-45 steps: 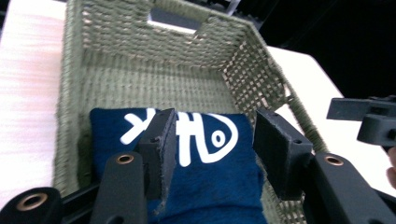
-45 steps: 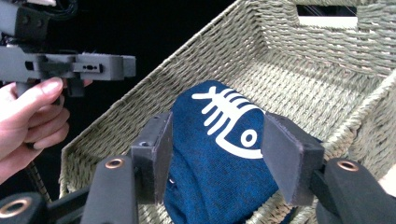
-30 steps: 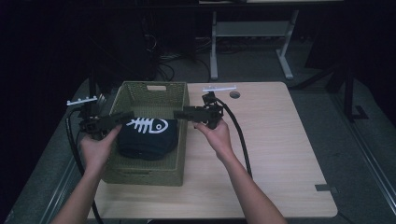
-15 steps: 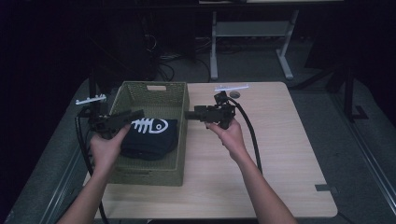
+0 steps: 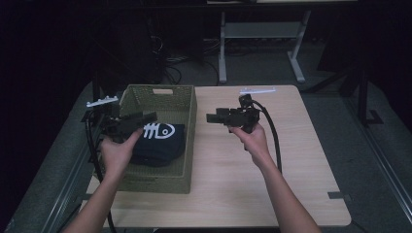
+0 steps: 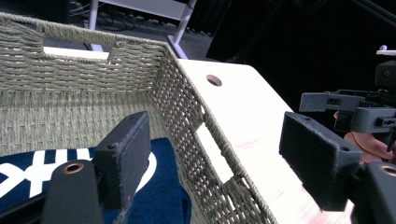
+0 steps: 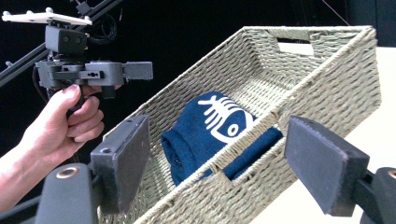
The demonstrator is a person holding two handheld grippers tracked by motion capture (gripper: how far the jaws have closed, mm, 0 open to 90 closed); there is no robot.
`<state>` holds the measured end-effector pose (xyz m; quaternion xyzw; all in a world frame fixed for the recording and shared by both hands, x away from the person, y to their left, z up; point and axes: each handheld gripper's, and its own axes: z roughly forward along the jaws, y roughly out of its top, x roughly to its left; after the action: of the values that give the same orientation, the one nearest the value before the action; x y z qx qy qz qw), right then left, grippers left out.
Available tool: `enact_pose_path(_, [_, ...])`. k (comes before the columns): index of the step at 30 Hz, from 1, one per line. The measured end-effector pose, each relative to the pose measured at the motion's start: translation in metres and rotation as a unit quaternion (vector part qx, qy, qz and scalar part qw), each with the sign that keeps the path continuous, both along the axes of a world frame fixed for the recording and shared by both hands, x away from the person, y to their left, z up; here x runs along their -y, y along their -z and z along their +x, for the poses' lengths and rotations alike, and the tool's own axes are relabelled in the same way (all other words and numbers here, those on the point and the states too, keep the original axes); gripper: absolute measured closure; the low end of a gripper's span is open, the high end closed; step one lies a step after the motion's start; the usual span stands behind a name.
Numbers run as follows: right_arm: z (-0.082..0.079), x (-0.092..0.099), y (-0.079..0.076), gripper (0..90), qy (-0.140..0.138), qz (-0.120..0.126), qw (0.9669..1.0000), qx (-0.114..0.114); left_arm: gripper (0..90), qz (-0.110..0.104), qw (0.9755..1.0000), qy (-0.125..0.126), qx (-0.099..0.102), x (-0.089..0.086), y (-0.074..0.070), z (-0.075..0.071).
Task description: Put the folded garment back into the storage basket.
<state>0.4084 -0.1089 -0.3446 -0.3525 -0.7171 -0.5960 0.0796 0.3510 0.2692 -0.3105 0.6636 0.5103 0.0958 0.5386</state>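
The high view shows the whole light wood worktop [image 5: 291, 165], with a green woven basket [image 5: 189, 145] on its left part and a person's two arms coming in from the bottom. The left hand [image 5: 116, 153] holds the left claw [image 5: 145, 118] up over the left side of the basket. The right hand [image 5: 250, 138] holds the right claw [image 5: 214, 118] above the bare wood, just to the right of the basket, and it points at the basket. Inside the basket lies a folded dark blue cloth [image 5: 158, 143] with a white fish-bone picture on it. The cloth sits in the near half of the basket, and the far half shows bare woven floor. The left gripper view looks from close up, so the jaws show wide apart with nothing between them; one jaw is over the cloth [image 6: 159, 196] and the other is past the basket wall [image 6: 196, 116], over the worktop [image 6: 243, 112]. It shows a round hole in the wood, and the right claw [image 6: 308, 100] at the far right. The right gripper view shows its own jaws wide apart too and holding nothing. It looks at the long side of the basket [image 7: 299, 93], where the blue cloth [image 7: 210, 128] is seen over the rim. It shows the left hand [image 7: 60, 126] around the left claw [image 7: 140, 71], which is up above the basket's edge.
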Motion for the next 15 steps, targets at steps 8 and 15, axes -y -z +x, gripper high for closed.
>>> enact_pose_path(8, [-0.003, 0.021, 0.000, 19.9, 0.008, -0.006, 0.9999, -0.005, 20.0, 0.002, 1.0000, 0.008, 0.005, 0.013, -0.001, 0.001])
enact_pose_path(15, [-0.004, 0.035, -0.003, 18.3, 0.019, -0.006, 0.9998, -0.004, 18.4, 0.003, 0.9999, 0.014, 0.004, 0.023, -0.001, 0.003])
